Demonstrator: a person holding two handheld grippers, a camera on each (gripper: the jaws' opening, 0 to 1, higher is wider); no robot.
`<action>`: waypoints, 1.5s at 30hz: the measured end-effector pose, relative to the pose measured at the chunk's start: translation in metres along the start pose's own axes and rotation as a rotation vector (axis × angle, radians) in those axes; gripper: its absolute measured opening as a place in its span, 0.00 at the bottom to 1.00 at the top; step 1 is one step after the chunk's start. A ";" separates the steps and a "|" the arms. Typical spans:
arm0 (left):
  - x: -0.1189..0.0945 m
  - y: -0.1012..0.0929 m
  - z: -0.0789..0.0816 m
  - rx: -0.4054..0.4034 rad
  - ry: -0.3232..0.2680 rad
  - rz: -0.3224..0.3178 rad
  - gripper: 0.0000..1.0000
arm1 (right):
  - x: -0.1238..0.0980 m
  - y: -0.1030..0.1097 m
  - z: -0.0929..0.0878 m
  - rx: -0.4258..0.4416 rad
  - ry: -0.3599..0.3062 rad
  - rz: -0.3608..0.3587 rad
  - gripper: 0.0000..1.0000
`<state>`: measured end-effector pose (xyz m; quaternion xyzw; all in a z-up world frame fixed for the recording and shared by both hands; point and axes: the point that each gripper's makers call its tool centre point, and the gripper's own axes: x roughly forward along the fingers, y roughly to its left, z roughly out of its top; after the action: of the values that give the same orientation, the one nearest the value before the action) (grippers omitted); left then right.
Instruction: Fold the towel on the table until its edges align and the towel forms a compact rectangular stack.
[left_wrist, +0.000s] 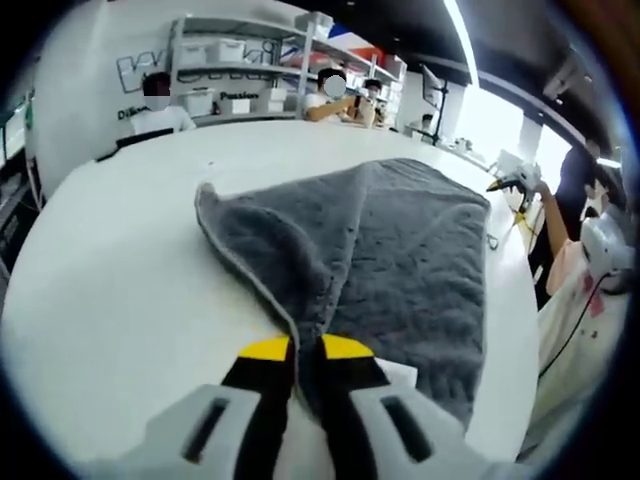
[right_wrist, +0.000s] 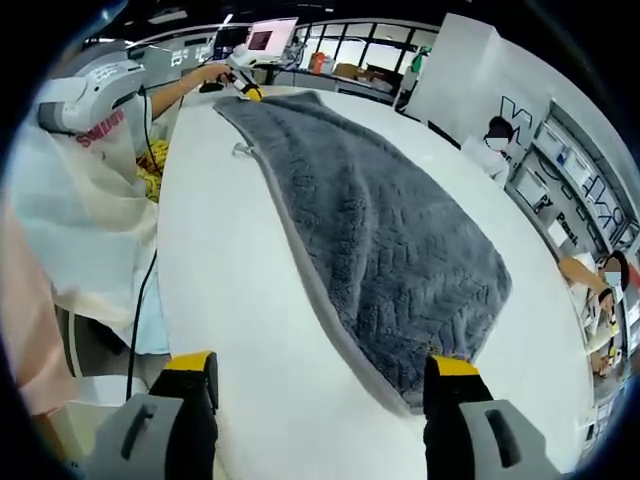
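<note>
Both grippers sit at the towel (left_wrist: 400, 250). Your left gripper (left_wrist: 308, 348) pinches a corner (lifted off the table (left_wrist: 110, 270)). Your right gripper (right_wrist: 320, 372) gapes wide at the table's edge.

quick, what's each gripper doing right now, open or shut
Left gripper: shut on the grey towel, pinching its near corner.
Right gripper: open, tongs wide apart, holding nothing, with the towel's corner by one tip.

Towel (left_wrist: 400, 250) on table (left_wrist: 120, 280), corner between left gripper (left_wrist: 308, 350) jaws, shelves (left_wrist: 250, 60) behind
</note>
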<state>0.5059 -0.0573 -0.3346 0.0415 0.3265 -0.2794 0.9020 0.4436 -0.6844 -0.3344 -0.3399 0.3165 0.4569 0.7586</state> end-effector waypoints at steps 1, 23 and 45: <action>0.000 0.001 0.000 -0.001 -0.001 0.002 0.11 | 0.000 0.000 0.000 0.000 0.000 0.000 0.88; -0.005 0.017 0.000 0.022 -0.003 0.074 0.23 | -0.002 -0.001 0.007 -0.016 -0.014 -0.005 0.89; -0.017 0.031 -0.009 -0.041 -0.018 0.174 0.77 | -0.005 -0.003 0.012 -0.032 -0.011 -0.010 0.89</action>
<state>0.5065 -0.0206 -0.3342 0.0485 0.3193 -0.1936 0.9264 0.4469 -0.6780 -0.3227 -0.3514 0.3034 0.4599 0.7569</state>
